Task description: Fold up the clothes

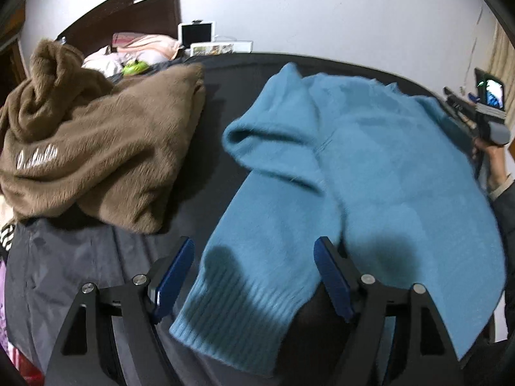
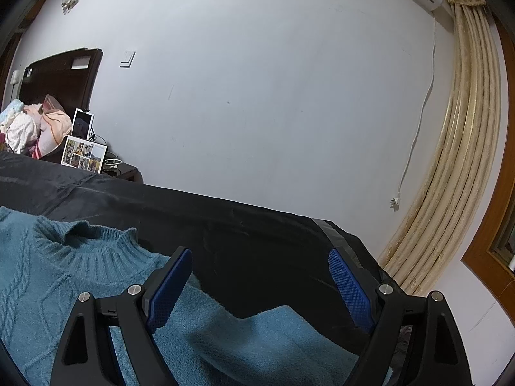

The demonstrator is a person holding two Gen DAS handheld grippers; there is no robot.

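Far left in the left wrist view: brown fleece garment (image 1: pixel 96 148) bunched in a heap on the dark bed cover (image 1: pixel 222 96), well apart from the work. Right of it the blue sweater (image 1: pixel 354 160) lies spread flat on the same cover. One sleeve (image 1: pixel 264 225) runs with its long axis from the shoulder down toward the camera, ribbed cuff (image 1: pixel 235 315) nearest. Left gripper (image 1: pixel 254 276) hangs over that cuff, fingers wide apart, one on each side of the sleeve, holding nothing; contact with the knit can't be told. Left is clearly the nearer tool for the sleeve.

Further right, the right gripper (image 2: pixel 260 286) sits at the sweater's opposite edge, by the ribbed collar (image 2: pixel 93 251). Its fingers are also spread wide and empty; left finger (image 2: pixel 170 286) over blue knit, right finger over bare black cover. Sweater edge (image 2: pixel 257 337) lies between and below them.

Likely next: left closes on the cuff and carries the sleeve across the body.
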